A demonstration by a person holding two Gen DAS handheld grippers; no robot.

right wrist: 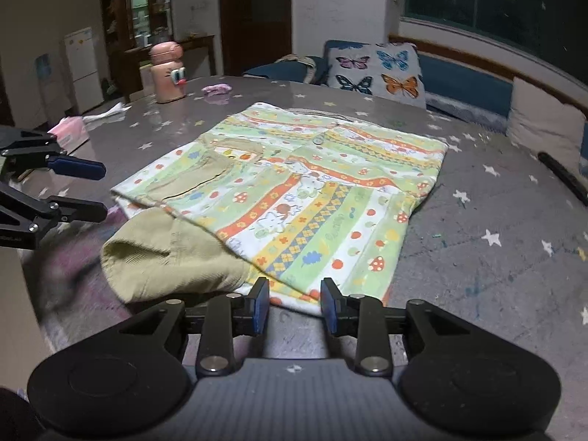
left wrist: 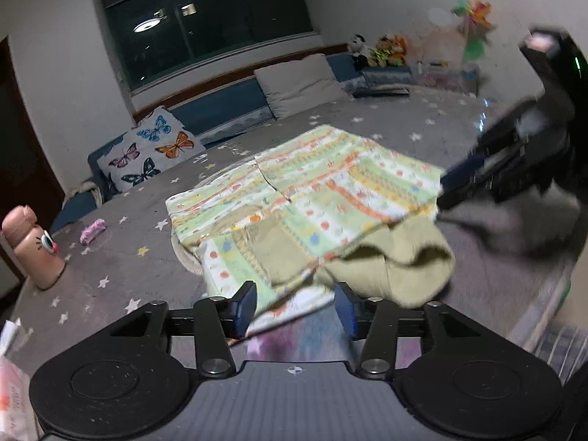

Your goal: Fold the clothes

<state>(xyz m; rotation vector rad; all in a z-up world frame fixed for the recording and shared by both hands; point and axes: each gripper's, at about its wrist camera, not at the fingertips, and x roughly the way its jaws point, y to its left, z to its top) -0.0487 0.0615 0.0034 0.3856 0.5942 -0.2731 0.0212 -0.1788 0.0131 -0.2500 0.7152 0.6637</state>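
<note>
Left gripper [left wrist: 294,307] and right gripper [right wrist: 294,303], jaws apart, nothing clamped, at the patterned garment's [right wrist: 294,191] near hem: we judge fold laid, next regrip an edge.

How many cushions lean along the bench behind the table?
2: a butterfly-print cushion at the bench's door end, and a plain beige cushion further along under the window. More may be hidden.
</note>
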